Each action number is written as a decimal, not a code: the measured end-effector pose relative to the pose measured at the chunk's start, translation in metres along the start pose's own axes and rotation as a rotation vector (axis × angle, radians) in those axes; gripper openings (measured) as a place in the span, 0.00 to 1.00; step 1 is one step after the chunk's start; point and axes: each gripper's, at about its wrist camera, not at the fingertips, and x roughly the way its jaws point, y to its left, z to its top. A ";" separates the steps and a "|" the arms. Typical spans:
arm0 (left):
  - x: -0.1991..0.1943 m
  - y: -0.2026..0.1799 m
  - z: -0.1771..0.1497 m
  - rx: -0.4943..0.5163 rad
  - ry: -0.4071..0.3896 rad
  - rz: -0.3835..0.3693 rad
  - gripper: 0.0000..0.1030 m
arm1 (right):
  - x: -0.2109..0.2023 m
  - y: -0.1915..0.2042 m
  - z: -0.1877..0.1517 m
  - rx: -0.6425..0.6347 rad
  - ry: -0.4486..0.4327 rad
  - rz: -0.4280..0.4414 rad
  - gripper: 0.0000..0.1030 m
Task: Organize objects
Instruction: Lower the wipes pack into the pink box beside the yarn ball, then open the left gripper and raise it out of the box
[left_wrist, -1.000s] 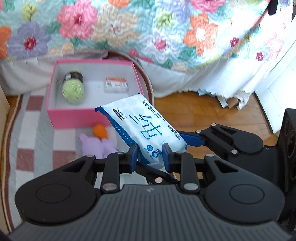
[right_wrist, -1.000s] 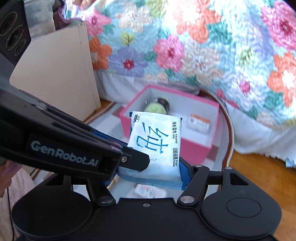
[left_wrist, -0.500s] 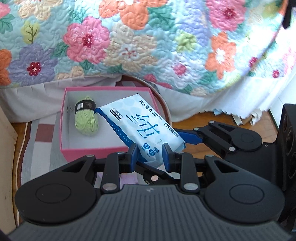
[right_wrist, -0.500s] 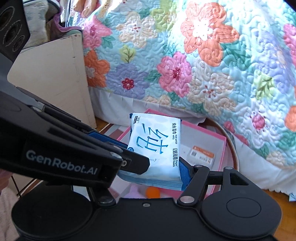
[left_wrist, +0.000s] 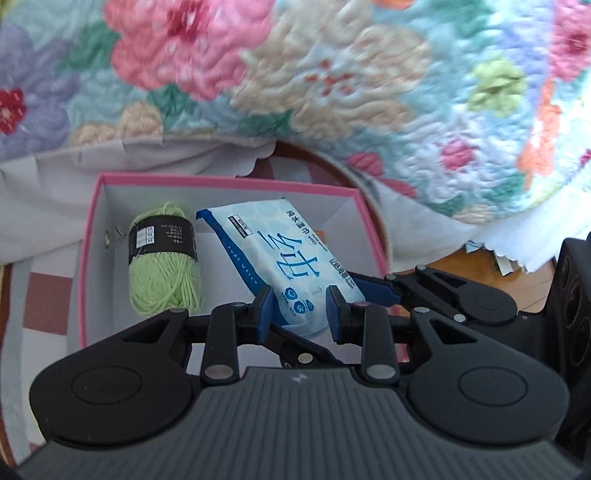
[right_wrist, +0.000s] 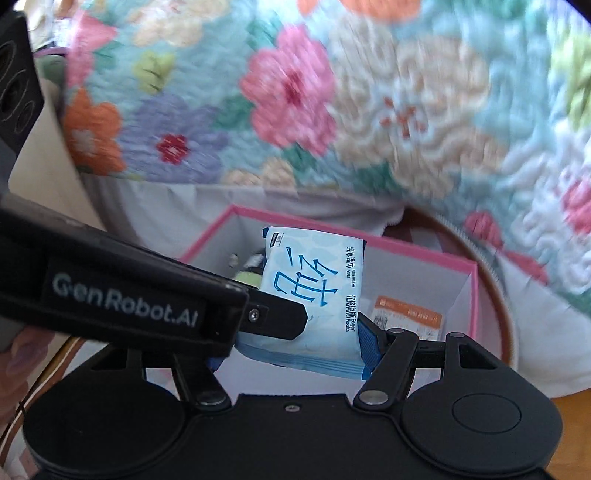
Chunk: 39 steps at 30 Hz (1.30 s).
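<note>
A blue-and-white wet wipes pack (left_wrist: 291, 269) hangs tilted over the inside of the pink box (left_wrist: 221, 181). My left gripper (left_wrist: 299, 314) is shut on its near end, blue pads pressing both faces. My right gripper (right_wrist: 295, 350) is shut across the pack's (right_wrist: 314, 295) width; its left finger is hidden behind the left gripper's black arm (right_wrist: 122, 295). In the left wrist view the right gripper's fingers (left_wrist: 373, 290) reach in from the right. A green yarn ball (left_wrist: 164, 266) lies in the box's left half, an orange-and-white small carton (right_wrist: 406, 317) in its right half. Whether the pack touches the box floor I cannot tell.
A floral quilt (left_wrist: 332, 74) with a white skirt hangs over the box's (right_wrist: 406, 251) far side. The box stands on a striped rug (left_wrist: 44, 295); wooden floor (left_wrist: 480, 266) shows at the right. A beige board (right_wrist: 48, 162) stands at the left in the right wrist view.
Both grippers carried the pack forward and down, from in front of the box to over its inside. The purple and orange toys on the rug dropped out of view.
</note>
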 end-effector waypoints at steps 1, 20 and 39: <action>0.008 0.004 0.001 -0.007 0.014 -0.003 0.27 | 0.008 -0.004 -0.001 0.021 0.015 0.005 0.70; 0.087 0.048 0.013 -0.065 0.126 0.064 0.15 | 0.113 -0.050 -0.009 0.195 0.237 0.062 0.72; 0.026 0.032 0.009 -0.042 0.123 0.245 0.47 | 0.051 -0.033 -0.010 0.129 0.220 0.049 0.77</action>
